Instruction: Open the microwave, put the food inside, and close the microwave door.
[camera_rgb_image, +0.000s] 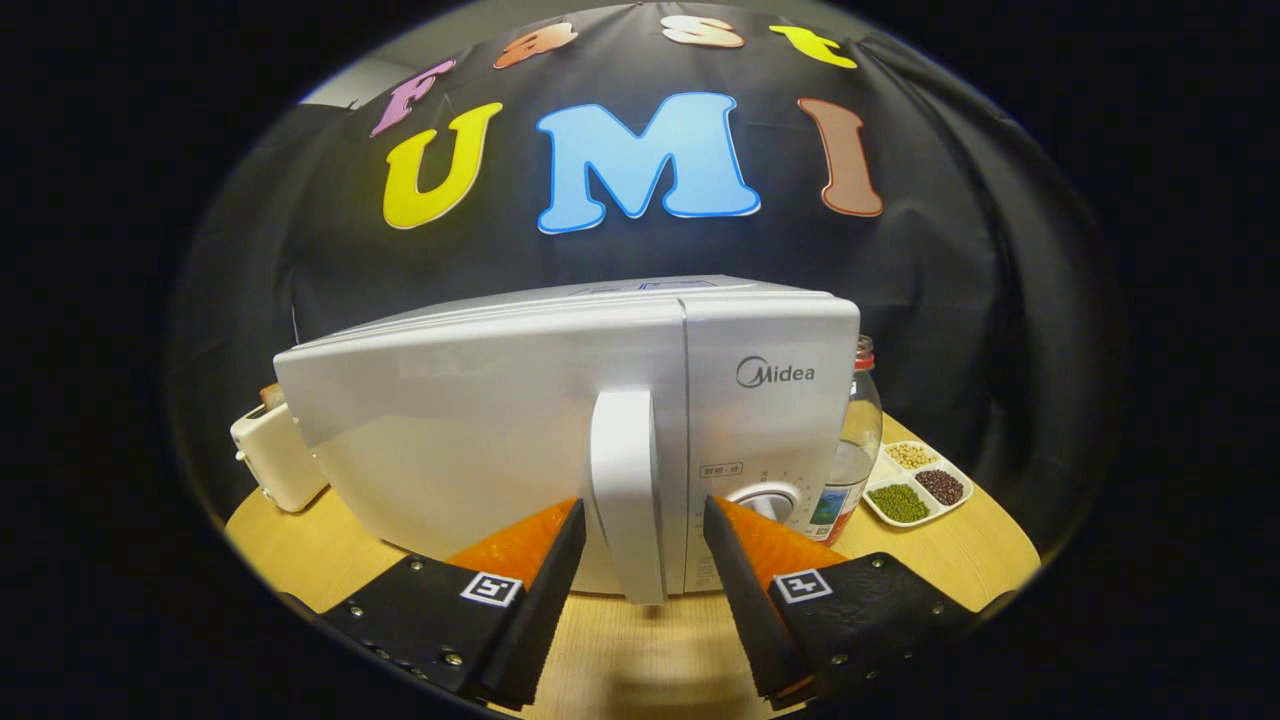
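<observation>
- Squarely ahead of the gripper (643, 525) stands the white microwave (560, 420) on the wooden surface (640, 650), its door shut.
- The upright door handle (627, 490) sits between the two fingers (560, 550); they are spread on either side of it with a gap each way, pressing on nothing.
- The handle looks like stiff, smooth plastic: probably slippery under a loose pinch, so its middle stretch seems the best place to close on.
- Judging by its bulk, the microwave should be heavy enough to stay put, yet a sharp tug might slide it on the smooth wood; a steady pull following the door's swing seems wiser.
- A toaster (272, 455) stands to one side of the microwave, a clear jar (850, 440) and a divided dish of beans (915, 485) to the other.
- Which item is the food to load I cannot tell.
</observation>
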